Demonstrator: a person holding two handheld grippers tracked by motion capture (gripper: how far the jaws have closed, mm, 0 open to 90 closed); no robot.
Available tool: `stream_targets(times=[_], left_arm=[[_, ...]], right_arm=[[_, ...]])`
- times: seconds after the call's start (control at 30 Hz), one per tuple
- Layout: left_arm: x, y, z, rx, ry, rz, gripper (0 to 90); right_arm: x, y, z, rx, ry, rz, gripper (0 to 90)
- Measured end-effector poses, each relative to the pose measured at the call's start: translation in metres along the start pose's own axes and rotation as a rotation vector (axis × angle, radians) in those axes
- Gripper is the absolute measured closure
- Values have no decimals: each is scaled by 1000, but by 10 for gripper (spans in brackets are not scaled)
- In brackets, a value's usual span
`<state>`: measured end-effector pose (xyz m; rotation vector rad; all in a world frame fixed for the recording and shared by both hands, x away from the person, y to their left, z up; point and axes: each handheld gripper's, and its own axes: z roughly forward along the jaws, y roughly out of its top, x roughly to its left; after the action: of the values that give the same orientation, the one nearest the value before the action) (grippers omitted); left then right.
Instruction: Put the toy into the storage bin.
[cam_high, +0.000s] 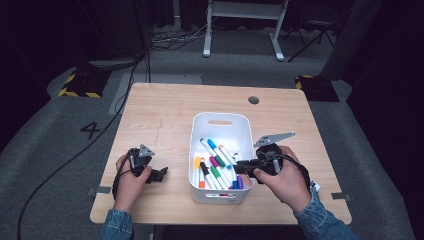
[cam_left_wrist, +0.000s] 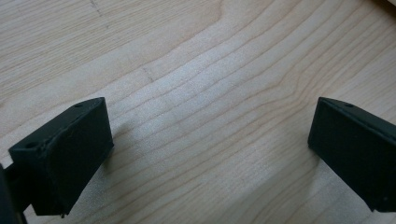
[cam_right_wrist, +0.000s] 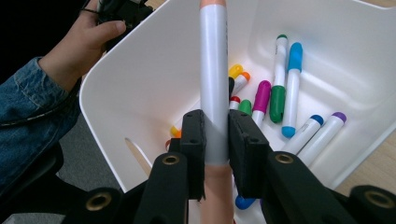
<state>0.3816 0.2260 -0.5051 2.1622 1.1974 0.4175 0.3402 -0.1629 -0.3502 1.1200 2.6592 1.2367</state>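
A white bin stands mid-table and holds several coloured markers. My right gripper reaches over the bin's near right part. In the right gripper view this gripper is shut on a white marker with a peach cap at each end. The held marker stands above the bin's inner wall and the loose markers. Left of the bin, my left gripper rests low over the table. Its jaws stand wide open over bare wood with nothing between them.
The wooden table has a round cable hole near its back edge. The person's left hand is close to the bin's left wall. Cables and a desk frame lie on the floor beyond the table.
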Motion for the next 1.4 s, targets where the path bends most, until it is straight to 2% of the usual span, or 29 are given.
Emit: stream_targets(times=[0.63, 0.8, 0.97, 1.03, 1.07, 1.13, 1.27, 1.4], left_arm=[[-1, 0, 0, -2, 5, -4, 1], [-1, 0, 0, -2, 4, -4, 1], [-1, 0, 0, -2, 4, -4, 0], [-1, 0, 0, -2, 3, -5, 1], [-1, 0, 0, -2, 6, -3, 0], [-1, 0, 0, -2, 4, -5, 0], [-1, 0, 0, -2, 3, -5, 0], [0, 0, 0, -2, 0, -2, 0]], right_arm=[[4, -8, 25, 98, -45, -53, 772], [6, -8, 31, 133, -68, -83, 771], [6, -8, 32, 147, -91, -80, 770], [5, -9, 32, 139, -85, -92, 759], [5, -9, 32, 131, -77, -91, 724], [6, -9, 32, 101, -74, -92, 593], [5, -8, 23, 19, -51, -115, 488], [0, -7, 8, -32, -57, -110, 461]])
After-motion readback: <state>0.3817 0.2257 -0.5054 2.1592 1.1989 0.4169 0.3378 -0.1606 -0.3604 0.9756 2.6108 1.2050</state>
